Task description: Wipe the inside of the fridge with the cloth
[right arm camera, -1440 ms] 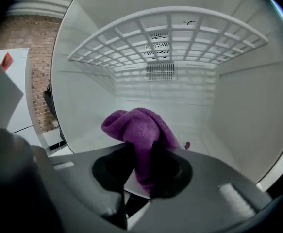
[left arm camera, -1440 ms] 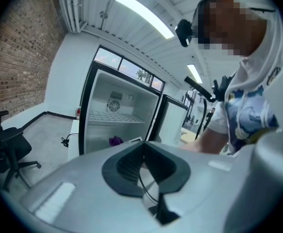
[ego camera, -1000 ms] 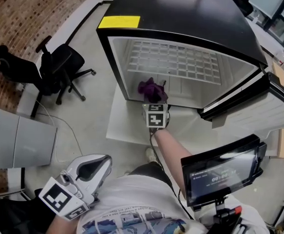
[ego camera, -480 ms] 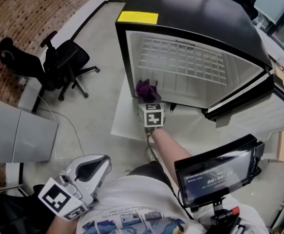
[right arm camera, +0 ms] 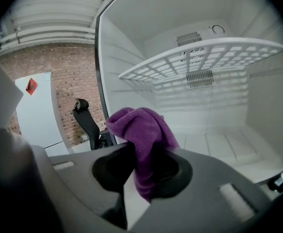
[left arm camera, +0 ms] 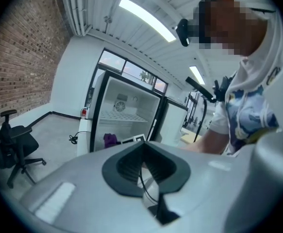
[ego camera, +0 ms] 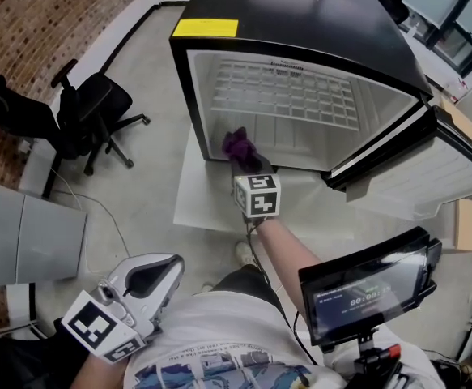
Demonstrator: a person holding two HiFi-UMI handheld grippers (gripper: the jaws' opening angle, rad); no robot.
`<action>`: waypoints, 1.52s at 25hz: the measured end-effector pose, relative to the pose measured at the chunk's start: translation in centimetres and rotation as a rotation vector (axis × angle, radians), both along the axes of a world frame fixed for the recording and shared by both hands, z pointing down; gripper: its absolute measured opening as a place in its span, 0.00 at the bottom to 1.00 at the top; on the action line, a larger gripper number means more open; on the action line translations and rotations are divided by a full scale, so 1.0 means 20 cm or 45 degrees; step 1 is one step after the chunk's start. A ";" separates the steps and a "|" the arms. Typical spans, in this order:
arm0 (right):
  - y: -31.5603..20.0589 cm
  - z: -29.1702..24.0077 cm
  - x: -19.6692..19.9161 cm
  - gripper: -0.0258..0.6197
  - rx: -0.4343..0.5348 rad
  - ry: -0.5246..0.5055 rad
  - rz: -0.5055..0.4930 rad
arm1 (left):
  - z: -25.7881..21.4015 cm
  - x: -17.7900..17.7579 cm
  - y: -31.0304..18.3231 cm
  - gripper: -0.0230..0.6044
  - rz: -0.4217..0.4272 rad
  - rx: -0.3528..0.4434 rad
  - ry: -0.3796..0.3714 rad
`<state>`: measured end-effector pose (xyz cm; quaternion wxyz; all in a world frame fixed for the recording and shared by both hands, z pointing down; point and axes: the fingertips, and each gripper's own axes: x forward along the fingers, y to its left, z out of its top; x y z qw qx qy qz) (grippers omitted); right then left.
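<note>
Since the fridge [ego camera: 300,14] stands with its door [ego camera: 430,168] swung wide, I have clear reach in under the wire shelf [ego camera: 288,96]. The purple cloth [ego camera: 237,143] is low at the front left of the inside, near the left wall; I cannot tell if it touches. My right claw [ego camera: 242,157] is clamped on it, bunched so a soft wad leads, I judge. My left claw [ego camera: 146,278], closed on nothing, hangs low beside my body, out of the way
</note>
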<state>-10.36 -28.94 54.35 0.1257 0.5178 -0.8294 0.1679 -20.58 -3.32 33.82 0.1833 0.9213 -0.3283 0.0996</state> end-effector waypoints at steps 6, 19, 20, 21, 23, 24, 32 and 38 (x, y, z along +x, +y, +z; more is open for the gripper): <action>0.11 -0.11 0.28 0.16 0.042 0.023 0.092 | -0.02 0.11 -0.01 0.05 0.109 0.004 0.026; 0.30 -0.08 1.06 0.16 0.047 0.354 0.463 | 0.01 0.21 0.11 0.05 0.238 0.019 0.069; 0.29 -0.04 1.11 0.16 0.019 0.367 0.496 | 0.01 0.20 0.11 0.05 0.230 0.017 0.063; 0.28 0.01 1.15 0.16 -0.010 0.371 0.523 | 0.01 0.19 0.10 0.05 0.220 0.013 0.056; 0.26 0.09 1.20 0.16 -0.061 0.368 0.557 | 0.02 0.18 0.10 0.05 0.200 0.003 0.042; 0.24 0.13 1.22 0.16 -0.083 0.363 0.566 | 0.02 0.17 0.09 0.05 0.192 -0.002 0.035; 0.14 0.31 1.17 0.16 -0.185 0.331 0.536 | 0.04 0.21 -0.01 0.05 0.134 -0.035 0.015; 0.12 0.30 1.01 0.16 -0.205 0.306 0.471 | 0.05 0.24 -0.07 0.05 0.098 -0.050 0.034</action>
